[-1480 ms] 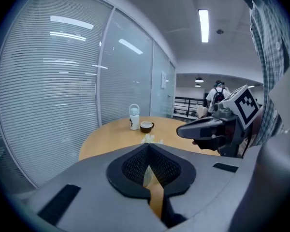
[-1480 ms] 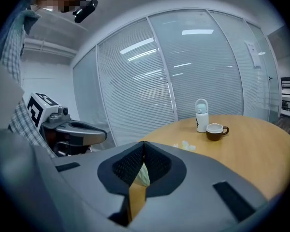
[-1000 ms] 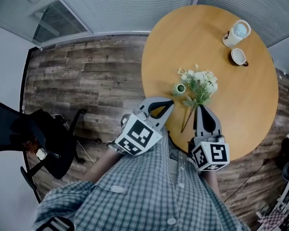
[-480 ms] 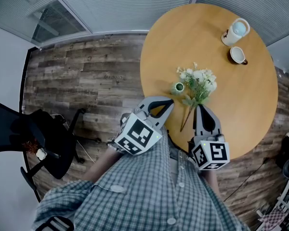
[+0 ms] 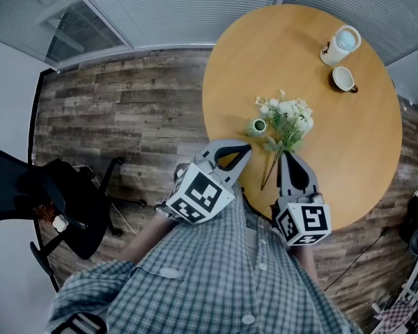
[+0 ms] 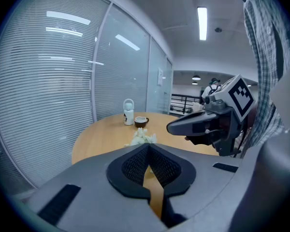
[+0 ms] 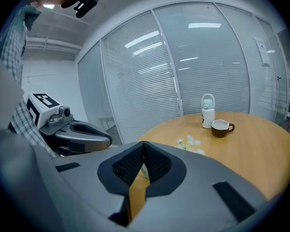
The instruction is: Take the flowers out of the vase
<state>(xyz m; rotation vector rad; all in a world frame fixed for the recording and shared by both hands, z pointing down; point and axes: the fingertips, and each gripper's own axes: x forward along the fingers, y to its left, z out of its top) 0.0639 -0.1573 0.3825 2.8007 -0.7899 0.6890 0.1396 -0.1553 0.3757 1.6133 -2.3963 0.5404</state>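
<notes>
Fingers of the left gripper [image 6: 148,148] and right gripper [image 7: 144,145] are pressed together, empty. Flowers [image 5: 287,120] lie on the table [image 5: 348,158] beside the vase [image 5: 258,126], stem [image 5: 268,176] toward the person [image 5: 216,277], blooms away. Only the head view shows the stem; the gripper views catch just blooms.

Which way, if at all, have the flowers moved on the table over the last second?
No. Against the small green vase and the edge of the table, the flowers lie where they did; only the view itself shifted slightly.
</notes>
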